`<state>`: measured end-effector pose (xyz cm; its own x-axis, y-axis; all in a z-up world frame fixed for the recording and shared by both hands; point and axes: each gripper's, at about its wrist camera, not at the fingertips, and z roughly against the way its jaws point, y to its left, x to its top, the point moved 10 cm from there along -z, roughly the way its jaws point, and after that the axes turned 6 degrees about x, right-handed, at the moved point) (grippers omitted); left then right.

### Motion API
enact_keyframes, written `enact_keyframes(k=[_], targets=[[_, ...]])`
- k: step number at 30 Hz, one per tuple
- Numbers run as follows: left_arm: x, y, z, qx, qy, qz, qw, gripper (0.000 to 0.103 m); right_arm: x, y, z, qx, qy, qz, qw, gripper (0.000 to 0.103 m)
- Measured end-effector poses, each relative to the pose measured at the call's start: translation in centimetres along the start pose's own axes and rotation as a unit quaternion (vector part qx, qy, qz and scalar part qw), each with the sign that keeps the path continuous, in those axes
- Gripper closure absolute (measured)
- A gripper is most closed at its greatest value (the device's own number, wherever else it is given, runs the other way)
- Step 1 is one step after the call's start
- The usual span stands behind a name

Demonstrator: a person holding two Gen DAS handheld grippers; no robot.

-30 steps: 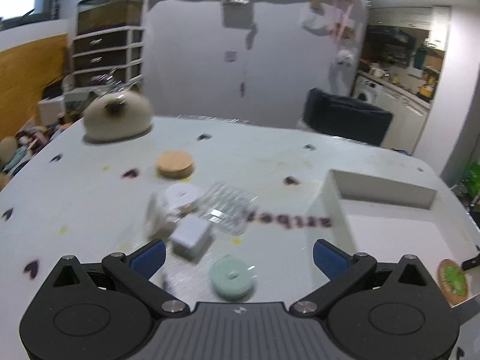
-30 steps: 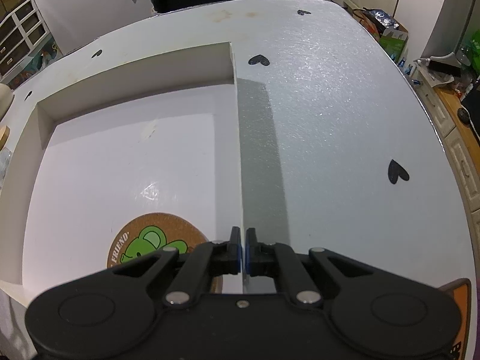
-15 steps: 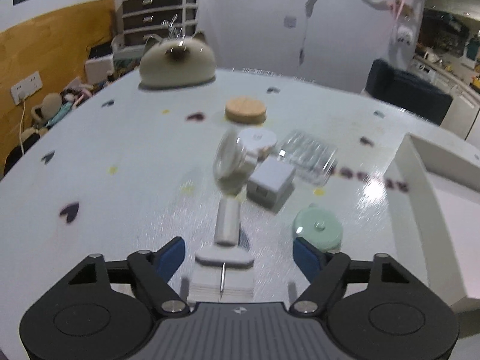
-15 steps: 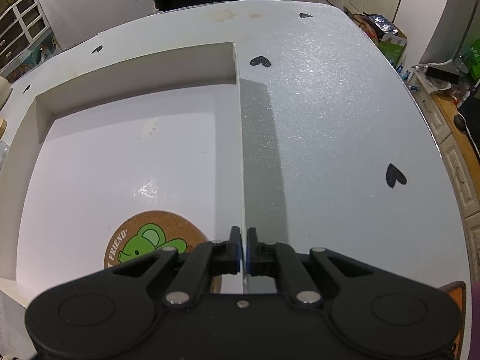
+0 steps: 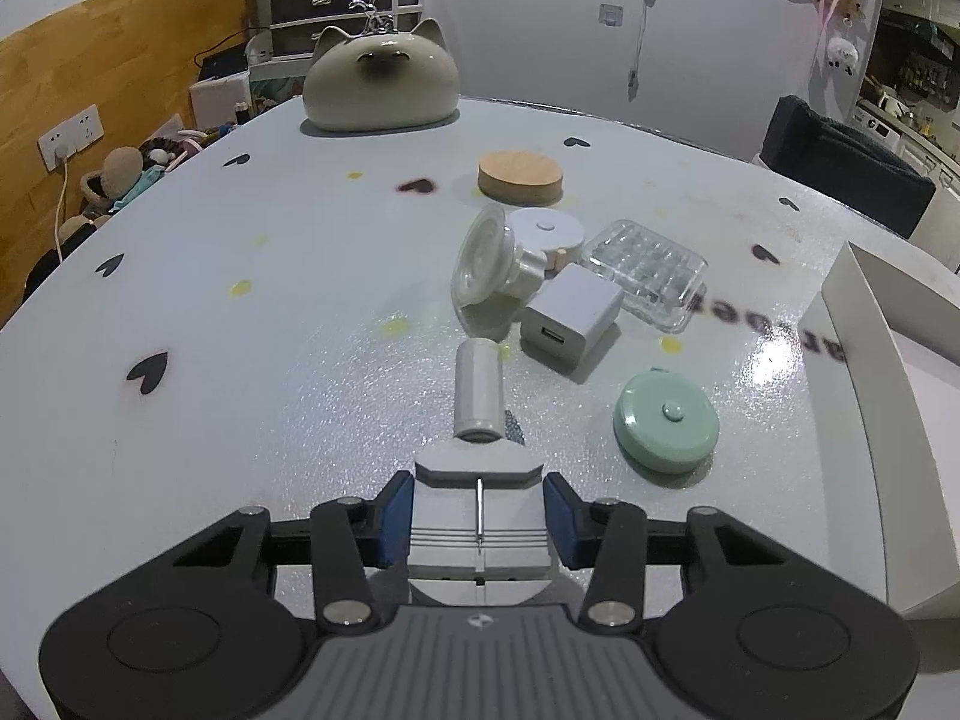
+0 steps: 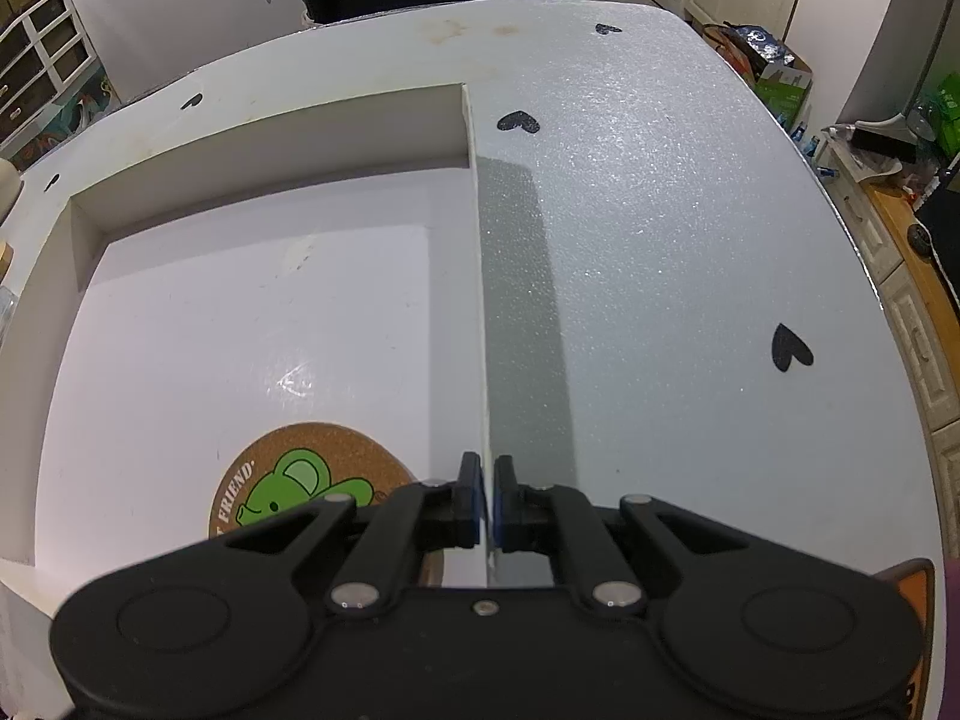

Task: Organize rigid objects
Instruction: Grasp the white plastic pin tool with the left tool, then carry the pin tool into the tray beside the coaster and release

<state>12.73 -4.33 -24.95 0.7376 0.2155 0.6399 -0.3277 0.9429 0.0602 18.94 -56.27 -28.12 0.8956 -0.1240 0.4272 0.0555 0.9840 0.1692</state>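
Observation:
In the left wrist view my left gripper [image 5: 479, 507] is low over the table, its jaws closing. The blue pads touch both sides of a white block [image 5: 480, 531] with a thin metal pin. A white cylinder [image 5: 478, 393] lies just beyond the block. Past it sit a white USB charger [image 5: 570, 318], a mint round case [image 5: 666, 429], a clear plastic box [image 5: 645, 273] and a white suction-cup piece [image 5: 486, 270]. My right gripper [image 6: 486, 498] is shut on the thin right wall [image 6: 480, 276] of the white tray. A cork coaster with a green animal [image 6: 300, 480] lies inside the tray.
A cork lid [image 5: 521, 177] and a white round disc [image 5: 546, 228] lie behind the pile. A cat-shaped ceramic piece [image 5: 379, 81] stands at the table's far edge. The tray's left wall [image 5: 864, 324] rises at the right. Drawers and clutter stand beyond the table.
My left gripper has dropped and tipped down toward the table, and its jaws have narrowed from wide apart onto the white block. The right gripper has kept still on the tray wall.

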Motion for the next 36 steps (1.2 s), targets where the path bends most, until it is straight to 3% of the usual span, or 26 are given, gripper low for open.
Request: enact_keyframes(k=[11, 17, 24, 30, 36], targets=[[0.8, 0.5, 1.1, -0.002, -0.01, 0.024, 0.9997, 0.056, 0.0, -0.1, 0.0, 0.003, -0.002, -0.001, 1.0, 0.099], [3.9, -1.7, 4.1, -0.049, -0.05, 0.028, 0.9971, 0.056, -0.1, -0.1, 0.0, 0.004, -0.002, -0.001, 1.0, 0.099], [6.4, -10.1, 7.0, -0.165, -0.069, -0.015, 0.9838, 0.056, 0.0, -0.1, 0.0, 0.004, -0.002, -0.003, 1.0, 0.099], [5.8, -18.8, 7.5, -0.24, -0.034, -0.079, 0.967, 0.056, 0.0, -0.1, -0.1, 0.005, -0.002, -0.006, 1.0, 0.099], [3.7, -25.5, 7.3, -0.28, 0.012, -0.143, 0.9492, 0.056, 0.0, -0.2, -0.1, 0.005, -0.003, -0.011, 1.0, 0.099]])
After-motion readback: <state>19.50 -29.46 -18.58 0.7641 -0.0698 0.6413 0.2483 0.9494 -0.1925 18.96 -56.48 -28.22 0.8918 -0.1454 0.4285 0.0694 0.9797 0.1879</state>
